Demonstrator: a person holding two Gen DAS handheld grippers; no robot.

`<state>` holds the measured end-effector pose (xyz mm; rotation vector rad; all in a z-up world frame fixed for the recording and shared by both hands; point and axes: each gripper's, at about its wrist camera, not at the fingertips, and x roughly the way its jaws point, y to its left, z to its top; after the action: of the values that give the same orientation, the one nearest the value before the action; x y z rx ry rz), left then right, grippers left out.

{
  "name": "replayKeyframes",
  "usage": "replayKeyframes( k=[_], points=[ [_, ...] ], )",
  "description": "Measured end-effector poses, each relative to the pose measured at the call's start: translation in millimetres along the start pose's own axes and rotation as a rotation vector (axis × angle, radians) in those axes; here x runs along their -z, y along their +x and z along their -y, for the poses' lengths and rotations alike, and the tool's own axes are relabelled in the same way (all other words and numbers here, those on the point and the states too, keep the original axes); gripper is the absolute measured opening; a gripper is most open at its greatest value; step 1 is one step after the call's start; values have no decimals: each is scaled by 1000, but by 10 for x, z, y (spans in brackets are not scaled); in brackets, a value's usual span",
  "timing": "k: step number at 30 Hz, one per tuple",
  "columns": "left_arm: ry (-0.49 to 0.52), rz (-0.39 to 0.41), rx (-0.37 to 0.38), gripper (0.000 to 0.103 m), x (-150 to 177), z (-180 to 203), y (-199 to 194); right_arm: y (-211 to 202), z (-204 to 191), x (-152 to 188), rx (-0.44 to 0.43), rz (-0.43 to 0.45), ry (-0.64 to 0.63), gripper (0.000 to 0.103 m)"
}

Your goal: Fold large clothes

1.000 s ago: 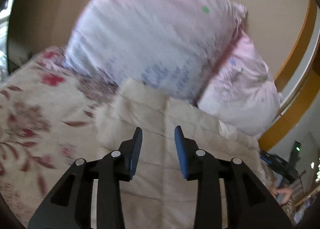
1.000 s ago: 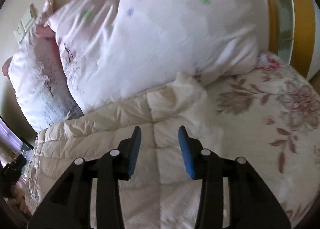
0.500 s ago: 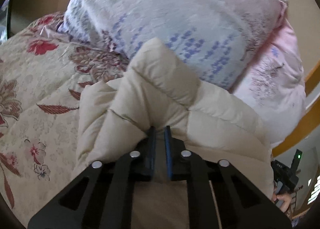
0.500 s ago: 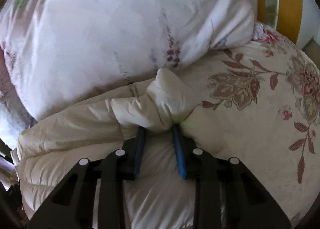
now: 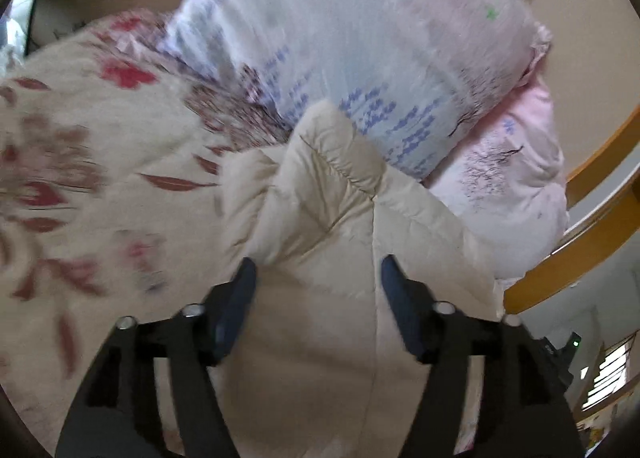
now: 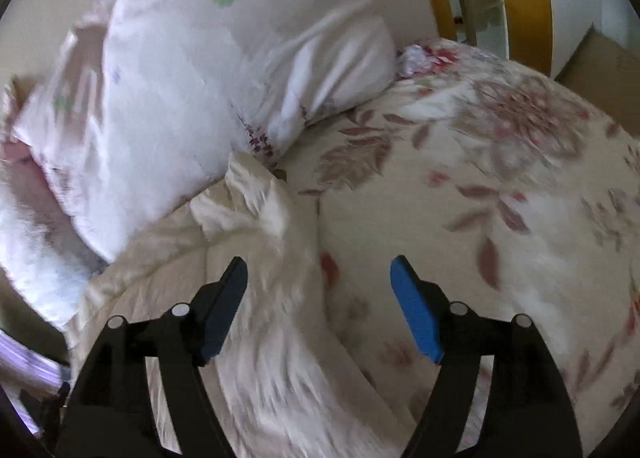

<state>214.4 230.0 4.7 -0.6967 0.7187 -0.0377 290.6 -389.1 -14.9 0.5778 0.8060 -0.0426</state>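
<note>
Puffy quilted cream cloth jacket [image 5: 344,218]

Both wrist views look down, close, sharing the jacket [image 5: 320,218].

One cream padded coat [image 5: 340,226], two pillows [image 5: 360,42], one floral bedspread [image 6: 480,186], two claws [image 5: 316,290].

A cream quilted puffer jacket [image 5: 344,226] (bunched, corner peaked) lies crumpled on the floral bedspread against the pillows.
</note>
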Motion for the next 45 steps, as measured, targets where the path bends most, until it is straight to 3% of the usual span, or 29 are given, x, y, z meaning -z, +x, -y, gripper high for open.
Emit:
replayKeyframes(
  k=[6, 9, 15, 24, 30, 31, 34, 36, 38, 45],
  points=[
    [-57, -73, 38, 68, 351, -244, -441, -332, 354, 479, -159, -158, 156, 75],
    [-87, -79, 60, 68, 543, -290, -548, -524, 368, 735, -199, -176, 170, 75],
    [-206, -141, 114, 68, 871, -306, -498, -233, 312, 963, -253, -318, 234, 76],
    [-377, -96, 171, 68, 1017, -237, -237, -23, 330, 899, -331, -197, 363, 75],
    [-471, 6, 157, 68, 919, -297, -183, 20, 401, 829, -340, -153, 376, 56],
    [-492, 25, 163, 67, 901, -319, -176, 29, 409, 831, -343, -150, 374, 49],
    [-528, 35, 170, 47, 889, -408, -92, 56, 438, 850, -373, -155, 371, 29],
    [-558, 24, 191, 28, 903, -478, -26, 24, 396, 852, -392, -150, 350, 22],
    [-557, 30, 209, 21, 906, -501, -52, -77, 327, 842, -404, -135, 305, 18],
    [-489, 94, 246, 16, 911, -546, -516, -445, 108, 943, -477, -140, 169, 17]
  ],
)
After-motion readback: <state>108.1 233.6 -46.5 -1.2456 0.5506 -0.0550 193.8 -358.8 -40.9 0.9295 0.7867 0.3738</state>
